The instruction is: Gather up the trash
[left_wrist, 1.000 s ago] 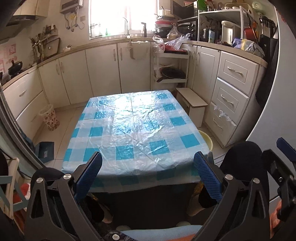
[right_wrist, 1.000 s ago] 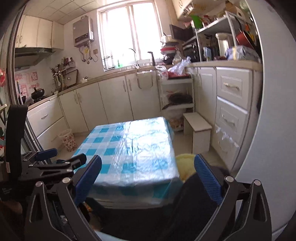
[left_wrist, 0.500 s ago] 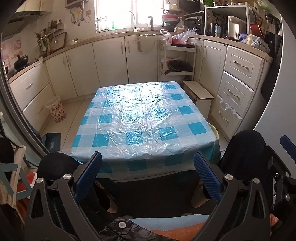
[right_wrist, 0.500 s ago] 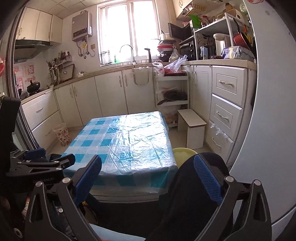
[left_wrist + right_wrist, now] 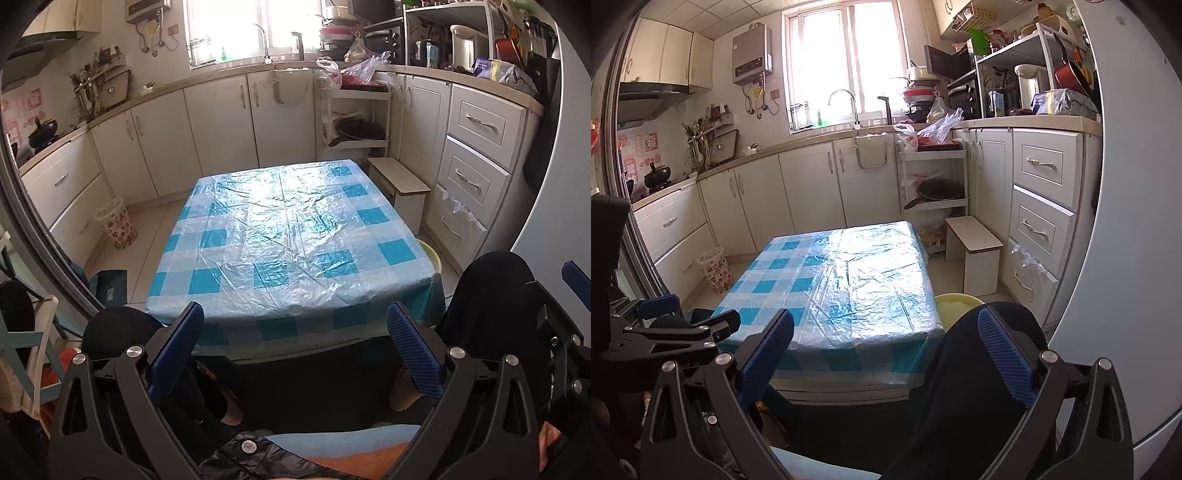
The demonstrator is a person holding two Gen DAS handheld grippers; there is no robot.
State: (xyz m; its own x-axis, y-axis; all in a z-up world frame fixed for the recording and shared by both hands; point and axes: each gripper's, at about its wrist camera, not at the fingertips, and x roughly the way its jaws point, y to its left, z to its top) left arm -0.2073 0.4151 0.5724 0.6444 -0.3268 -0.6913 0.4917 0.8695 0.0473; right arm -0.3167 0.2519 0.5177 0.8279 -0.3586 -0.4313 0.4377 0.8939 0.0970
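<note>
Backs away and lifts over the last second: in the left view the table now sits farther off at 12 o'clock, with more of the dark lap and knees showing at the bottom edge than a second ago. Levels out too in the right view, which was tilted a second ago and now holds the window and counters square. Keeps the left gripper wide apart and empty, as in both earlier frames; same for the right gripper, blue pads spread with nothing between them. Shows no trash on the checked, plastic-covered tabletop (only wrinkles and glare), so no pick-up target lies within reach. Leaves a few candidates farther out: crumpled plastic bags on the white cart at 1 o'clock, though whether those count as trash cannot be told. Offers a likely drop-off in the flowered wastebasket on the floor at 10 o'clock, well apart from the table, with a yellow basin tucked beside the table's right edge at 3 o'clock. Reads as a wider look around before the first grab, with the collecting itself not yet begun.
</note>
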